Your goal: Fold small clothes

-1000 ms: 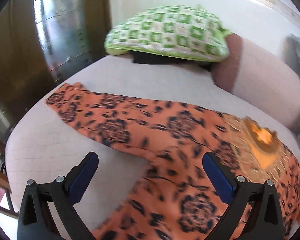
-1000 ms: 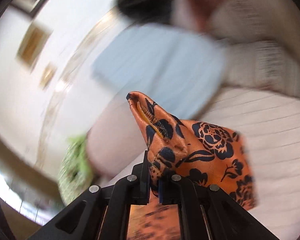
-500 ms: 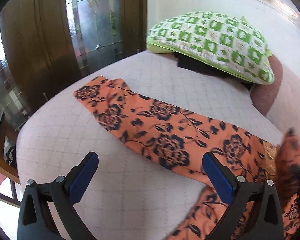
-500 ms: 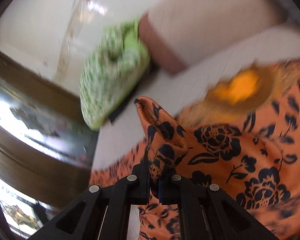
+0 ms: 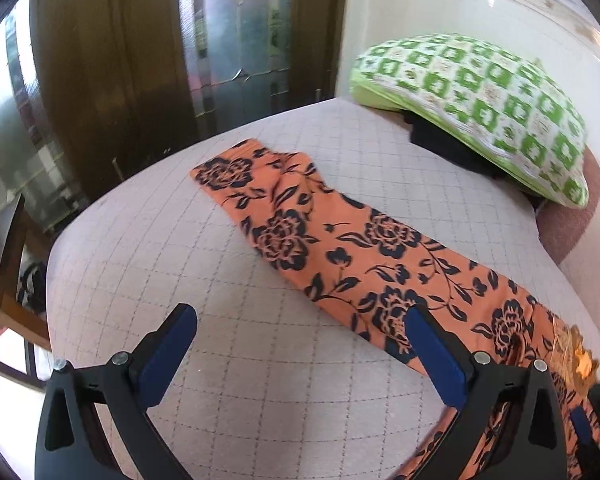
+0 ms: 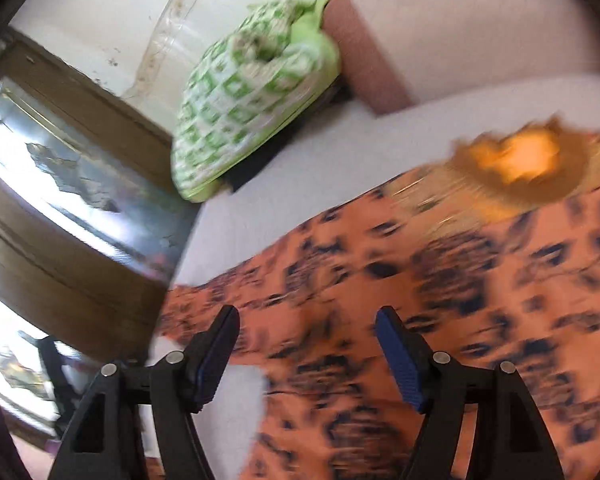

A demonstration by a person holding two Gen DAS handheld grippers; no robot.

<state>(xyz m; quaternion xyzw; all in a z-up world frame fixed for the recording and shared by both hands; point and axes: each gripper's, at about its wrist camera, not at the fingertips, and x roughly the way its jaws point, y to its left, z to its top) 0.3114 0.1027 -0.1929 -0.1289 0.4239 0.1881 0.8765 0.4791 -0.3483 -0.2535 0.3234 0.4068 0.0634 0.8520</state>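
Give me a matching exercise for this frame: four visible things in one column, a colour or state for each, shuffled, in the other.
1. garment
2. pillow
3. left gripper
4. bedcover

a. green-and-white checks
b. open, holding nothing
c. orange with dark flowers, laid out flat
d. pale, quilted in squares

Pairs: 1-c, 2-a, 3-b, 4-d

This is a room in a home, a bedroom or sitting room. A bed (image 5: pixel 260 380) or daybed with a pale quilted cover fills the view, with a green-and-white checked pillow (image 5: pixel 480 108) at its far end against a bolster (image 6: pixel 364 60). Behind stand dark wooden door frames (image 5: pixel 112 80) with patterned glass panes (image 5: pixel 240 40), a white wall (image 5: pixel 420 8), and a wooden chair (image 5: pixel 12 264) beside the bed.
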